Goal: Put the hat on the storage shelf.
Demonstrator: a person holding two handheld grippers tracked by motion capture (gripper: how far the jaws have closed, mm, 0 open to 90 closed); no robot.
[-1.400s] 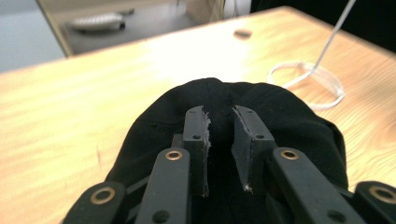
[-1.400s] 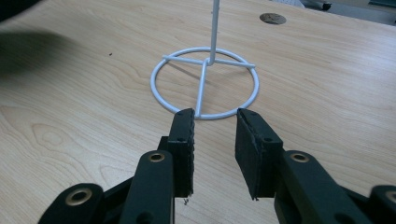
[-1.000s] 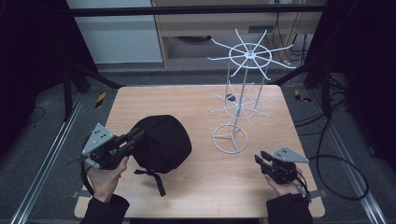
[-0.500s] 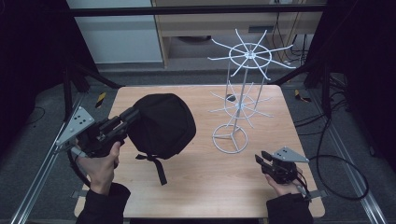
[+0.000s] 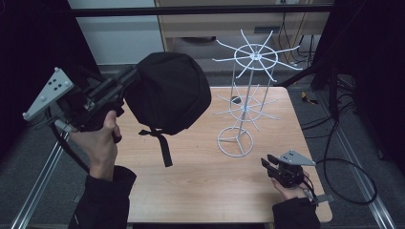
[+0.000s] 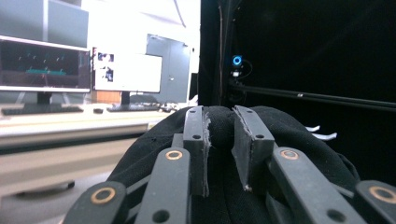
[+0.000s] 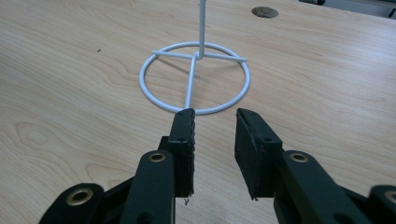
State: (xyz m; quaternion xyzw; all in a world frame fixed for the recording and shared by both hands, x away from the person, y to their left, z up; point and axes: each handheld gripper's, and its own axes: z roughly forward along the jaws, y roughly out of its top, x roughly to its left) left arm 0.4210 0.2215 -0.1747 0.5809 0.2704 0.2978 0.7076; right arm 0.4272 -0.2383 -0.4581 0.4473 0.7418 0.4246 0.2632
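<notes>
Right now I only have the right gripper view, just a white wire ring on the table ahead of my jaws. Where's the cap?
Observer: The left gripper holds the black cap in the air, over the table's left side.
Operator: Is it gripped firmly?
Observer: The jaws pinch a fold of its fabric; a strap dangles below.
Operator: What does that ring belong to?
Observer: It's the base of a tall white wire rack with two tiers of spokes, all bare.
</notes>
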